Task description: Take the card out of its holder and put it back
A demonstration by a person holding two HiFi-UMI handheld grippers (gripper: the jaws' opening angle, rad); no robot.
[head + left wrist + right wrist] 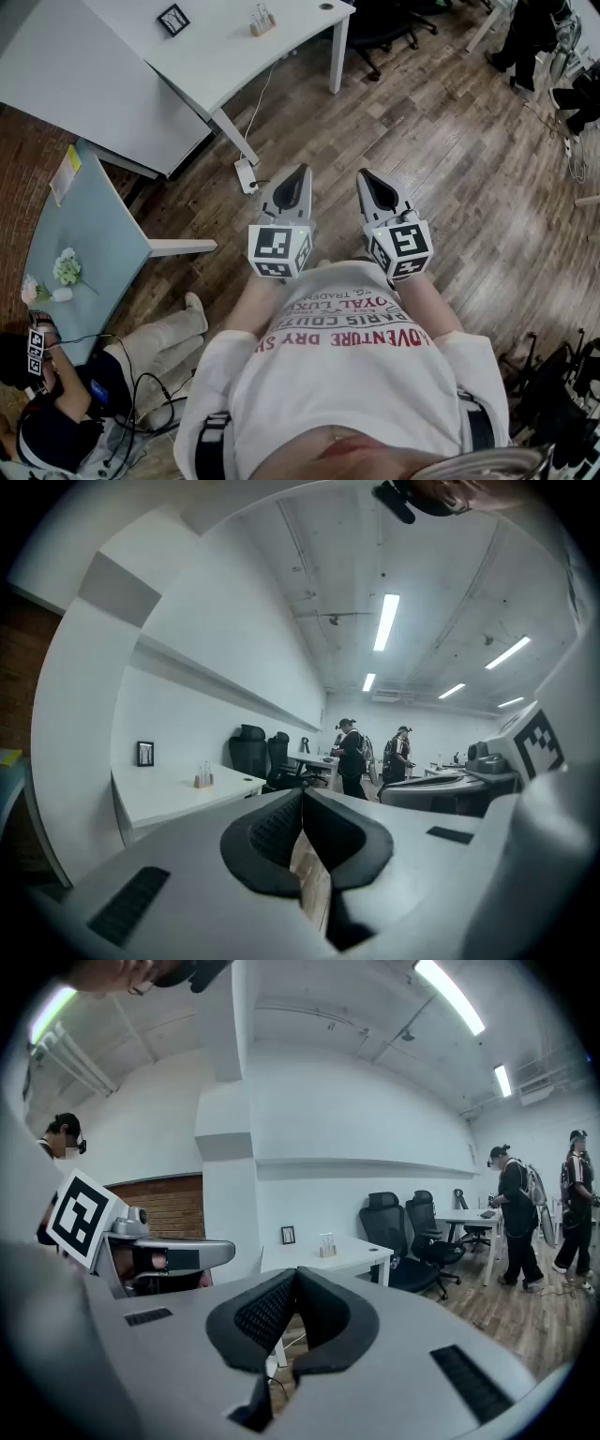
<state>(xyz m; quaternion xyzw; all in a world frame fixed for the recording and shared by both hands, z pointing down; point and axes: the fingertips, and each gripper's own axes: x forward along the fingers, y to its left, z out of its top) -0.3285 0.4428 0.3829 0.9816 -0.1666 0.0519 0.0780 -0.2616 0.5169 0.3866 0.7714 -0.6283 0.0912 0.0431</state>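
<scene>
Head view: you hold both tools side by side in front of your chest, over bare wooden floor. The left gripper [298, 178] and the right gripper [368, 180] both point toward the top of the frame. The white desk [216, 66] fills the upper left. On it stand a black picture frame [172, 19] and, near the top centre, a small holder [262, 19]. That is probably the card's holder, though it is too small to be sure. It is well apart from both tools.

Left gripper view: the jaws are pressed together at the tips with nothing between them. The holder [202, 780] sits at middle left on the desk.

Right gripper view: these jaws are also pressed together and empty. The holder [326, 1244] stands just above them at centre.

Expect the card to be light, thin, slick and easy to bend. Pinch its exposed top edge gently. The holder looks light enough to tip or slide, so steady its base with your other tool.
</scene>
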